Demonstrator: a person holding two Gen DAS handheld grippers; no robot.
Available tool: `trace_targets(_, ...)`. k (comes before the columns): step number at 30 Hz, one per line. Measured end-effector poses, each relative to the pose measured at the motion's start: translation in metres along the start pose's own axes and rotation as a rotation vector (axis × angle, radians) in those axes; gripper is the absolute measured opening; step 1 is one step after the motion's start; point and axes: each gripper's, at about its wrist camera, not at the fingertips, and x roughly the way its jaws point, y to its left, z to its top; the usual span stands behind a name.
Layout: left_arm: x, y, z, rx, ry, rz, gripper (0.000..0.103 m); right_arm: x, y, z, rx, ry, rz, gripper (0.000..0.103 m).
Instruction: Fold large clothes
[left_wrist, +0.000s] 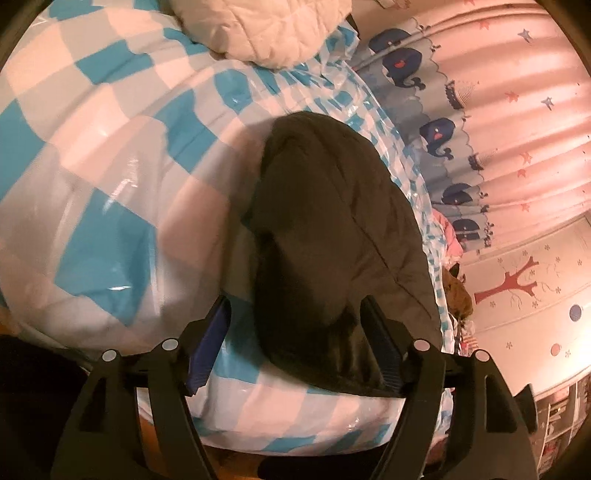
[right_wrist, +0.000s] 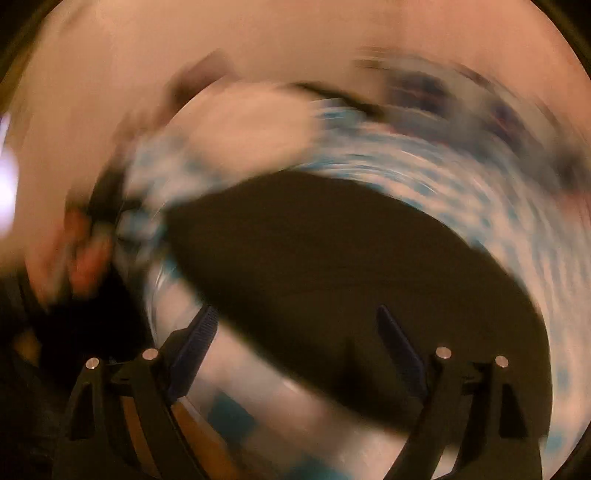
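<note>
A dark padded garment (left_wrist: 332, 221) lies folded into a long bundle on the blue-and-white checked bed cover (left_wrist: 110, 166), which has a glossy plastic sheen. My left gripper (left_wrist: 293, 302) is open just above the bundle's near end. The cloth sits between the blue pads, resting against the right pad (left_wrist: 384, 354) and apart from the left one. The right wrist view is heavily blurred. There my right gripper (right_wrist: 295, 310) stands wide open over the same dark garment (right_wrist: 332, 258), with nothing pinched between its fingers.
A white quilted garment (left_wrist: 266, 29) lies at the far end of the bed. A curtain printed with whales (left_wrist: 498, 110) hangs along the bed's right side. Beyond it are a wall with a red tree decal (left_wrist: 524, 280) and a brown furry thing (left_wrist: 458, 291).
</note>
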Motion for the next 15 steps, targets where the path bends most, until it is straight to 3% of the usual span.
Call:
trace_targets(2,0.005,-0.006,0.003,0.008,0.017,-0.018,0.07,0.038,0.056,0.02,-0.231,0.024,0.017,0.091)
trace_targets(4,0.005,-0.01,0.005,0.01,0.019,-0.029,0.07,0.068,0.082,0.027,-0.355,0.058,-0.022,0.091)
trace_targets(7,0.003,-0.014,0.007,0.009,0.021,-0.059,0.072,0.112,0.088,0.039,-0.4,0.13,-0.063,0.09)
trace_targets(9,0.0,-0.013,0.006,0.007,0.022,-0.078,0.074,0.126,0.062,0.05,-0.263,0.152,-0.004,0.067)
trace_targets(11,0.0,-0.01,0.005,0.005,0.03,-0.083,0.077,0.122,0.017,0.058,0.032,0.115,0.152,0.04)
trace_targets(15,0.001,-0.003,0.0,-0.039,0.045,-0.12,0.081,0.111,-0.034,0.052,0.335,0.035,0.311,0.026)
